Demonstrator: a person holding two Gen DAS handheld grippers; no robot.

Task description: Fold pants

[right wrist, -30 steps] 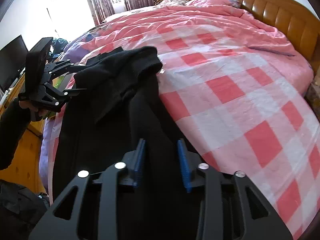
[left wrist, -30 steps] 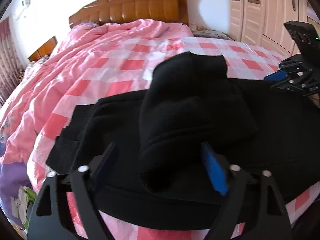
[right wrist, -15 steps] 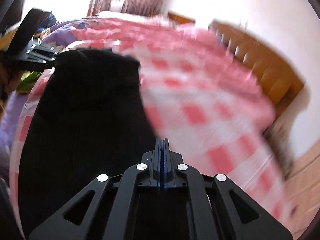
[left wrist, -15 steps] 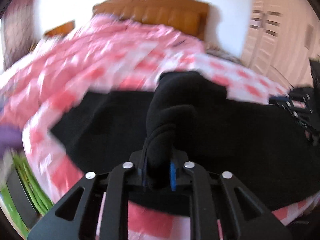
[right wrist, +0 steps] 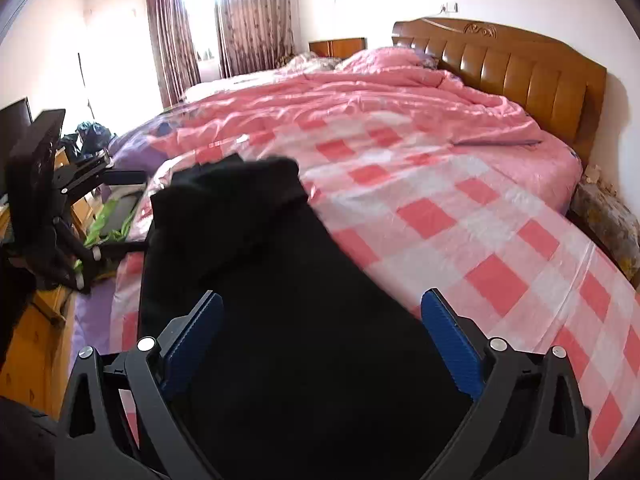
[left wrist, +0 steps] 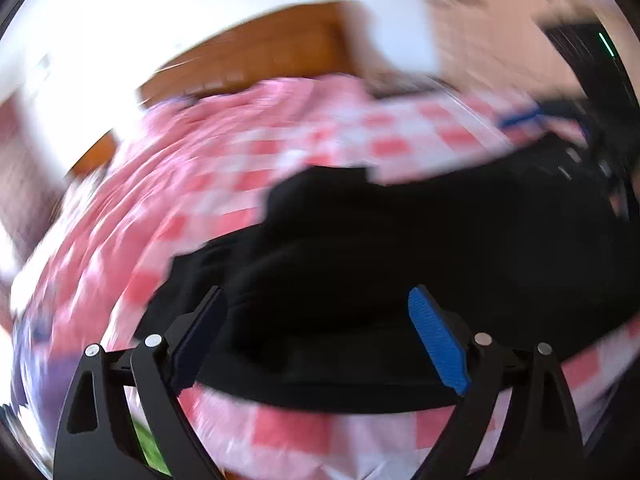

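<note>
The black pants (left wrist: 420, 248) lie along the near edge of the pink checked bed, with one end folded back on top; they also show in the right wrist view (right wrist: 288, 312). My left gripper (left wrist: 316, 312) is open just above the pants, holding nothing. My right gripper (right wrist: 322, 316) is open over the other end of the pants, also empty. The left gripper shows at the left edge of the right wrist view (right wrist: 120, 208). The left wrist view is motion-blurred.
A pink checked quilt (right wrist: 440, 184) covers the bed. A wooden headboard (right wrist: 512, 68) stands at the back. A wooden cabinet (right wrist: 36, 336) and green bag (right wrist: 112, 220) sit off the bed's left edge. Curtains (right wrist: 224, 20) hang at the far wall.
Both grippers were shut half a second ago, the left one on a raised fold of the pants. Both are now open and the fold lies down on the pants.
</note>
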